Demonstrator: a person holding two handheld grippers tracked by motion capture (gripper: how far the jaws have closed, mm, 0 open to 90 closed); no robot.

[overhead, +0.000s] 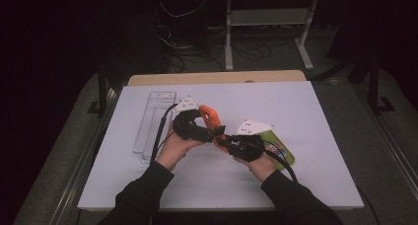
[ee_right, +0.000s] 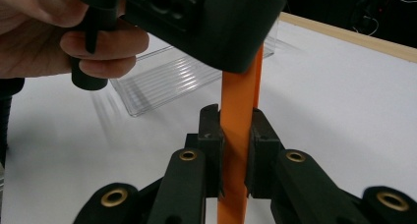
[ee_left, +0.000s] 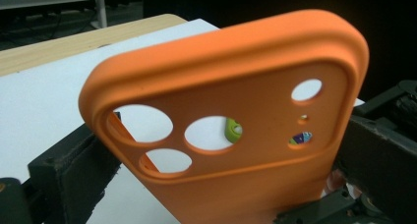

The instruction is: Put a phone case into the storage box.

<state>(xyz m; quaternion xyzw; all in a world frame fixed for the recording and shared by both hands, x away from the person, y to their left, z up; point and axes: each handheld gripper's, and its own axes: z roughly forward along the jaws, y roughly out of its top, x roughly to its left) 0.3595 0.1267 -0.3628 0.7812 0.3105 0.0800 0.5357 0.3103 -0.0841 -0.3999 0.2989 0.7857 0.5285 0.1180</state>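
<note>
White paper covers the table point(overhead: 305, 136), and the room behind it is dark, with cables on the floor. No words or brand names can be read on anything. Nearest the person, two hands in dark sleeves hold the grippers close together above the middle of the table. The right gripper point(ee_right: 235, 150) is clamped on the thin edge of the orange phone case point(ee_left: 246, 111); the right gripper view shows its two black pads pressing both sides of the case. The left gripper point(overhead: 209, 132) also grips the case, and in the left gripper view a black jaw sits tight against each side. That view shows the round camera holes in the case, which the high view is too far off to show. The case is held up in the air between both grippers, off the table. Under the right hand lies a green card point(overhead: 281, 148). Farther back on the left lies a clear plastic box point(overhead: 150, 121).
</note>
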